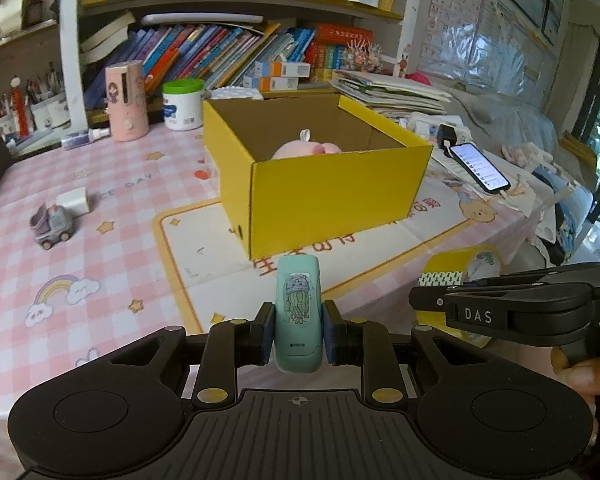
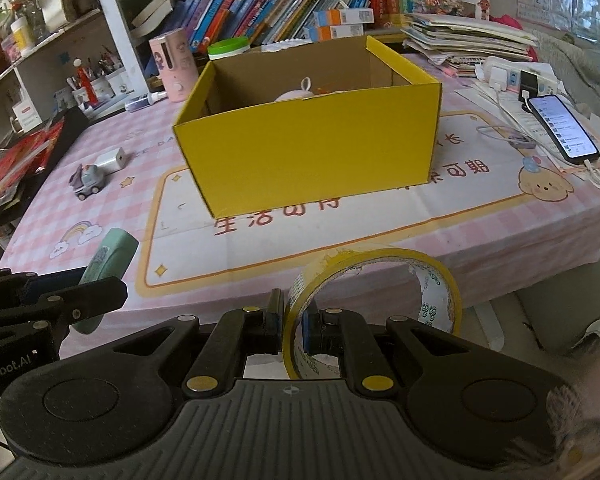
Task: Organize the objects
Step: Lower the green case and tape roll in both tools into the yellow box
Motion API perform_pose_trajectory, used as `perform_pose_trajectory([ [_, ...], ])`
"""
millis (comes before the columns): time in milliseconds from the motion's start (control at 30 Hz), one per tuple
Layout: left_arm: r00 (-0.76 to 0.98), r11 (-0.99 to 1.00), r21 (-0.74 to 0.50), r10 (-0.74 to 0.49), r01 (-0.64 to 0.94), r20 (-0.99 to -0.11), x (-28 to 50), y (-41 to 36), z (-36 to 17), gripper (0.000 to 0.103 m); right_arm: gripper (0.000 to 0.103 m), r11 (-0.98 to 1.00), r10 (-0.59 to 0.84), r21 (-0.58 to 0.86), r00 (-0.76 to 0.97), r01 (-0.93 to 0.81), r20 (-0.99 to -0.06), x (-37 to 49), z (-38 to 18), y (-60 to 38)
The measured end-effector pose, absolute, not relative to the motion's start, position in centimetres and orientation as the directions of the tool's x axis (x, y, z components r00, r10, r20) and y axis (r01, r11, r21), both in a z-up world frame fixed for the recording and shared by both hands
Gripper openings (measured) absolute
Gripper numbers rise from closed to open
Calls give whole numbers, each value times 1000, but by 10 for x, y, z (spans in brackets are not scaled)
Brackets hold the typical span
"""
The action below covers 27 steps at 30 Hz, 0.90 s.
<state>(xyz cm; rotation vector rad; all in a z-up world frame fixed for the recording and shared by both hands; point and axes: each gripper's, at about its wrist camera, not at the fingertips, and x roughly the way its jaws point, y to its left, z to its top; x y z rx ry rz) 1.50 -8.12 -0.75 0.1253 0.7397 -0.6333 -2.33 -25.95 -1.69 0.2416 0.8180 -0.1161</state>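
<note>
In the left wrist view, a mint green case [image 1: 298, 312] is clamped upright between the closed fingers [image 1: 265, 334] of the left gripper [image 1: 298, 334], above the bench [image 1: 100, 264] and short of the yellow box [image 1: 320, 184], in which a pink toy [image 1: 306, 149] lies.

In the right wrist view, the wall of a yellow tape roll [image 2: 374, 300] is pinched by the right gripper [image 2: 294, 326], its fingers [image 2: 275, 320] shut on it, near the bench edge before the box [image 2: 308, 148].

Both wrist views toward yellow box [image 1: 332, 196]
</note>
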Motion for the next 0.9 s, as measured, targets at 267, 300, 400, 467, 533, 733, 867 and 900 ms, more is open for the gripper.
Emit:
perform_pose_trajectory([
  [267,582,804,-90,-497,587,-643,30,-107,-1,23,8,968,-17,160,688,193,-725,-4,-12,-284],
  [300,588,805,-89,-498,586,-638,32,-110,1,23,8,969,-19,157,694,189,-720,-1,-10,-287],
  [400,605,809,-84,-500,581,-620,41,-119,7,23,8,974,-23,145,715,174,-699,8,-3,-296],
  [467,619,813,-78,-497,577,-608,47,-124,11,23,8,976,-27,141,730,167,-683,16,2,-303],
  [533,635,818,-69,-493,571,-595,53,-130,15,23,8,979,-30,133,750,156,-661,24,9,-310],
  [733,678,836,-49,-476,546,-560,78,-152,27,23,8,990,-19,103,802,100,-598,50,27,-330],
  [867,707,851,-30,-455,525,-541,94,-166,31,23,8,994,2,88,823,58,-568,71,36,-340],
  [900,712,855,-27,-448,517,-540,99,-169,31,23,8,995,9,88,827,49,-562,76,38,-343],
])
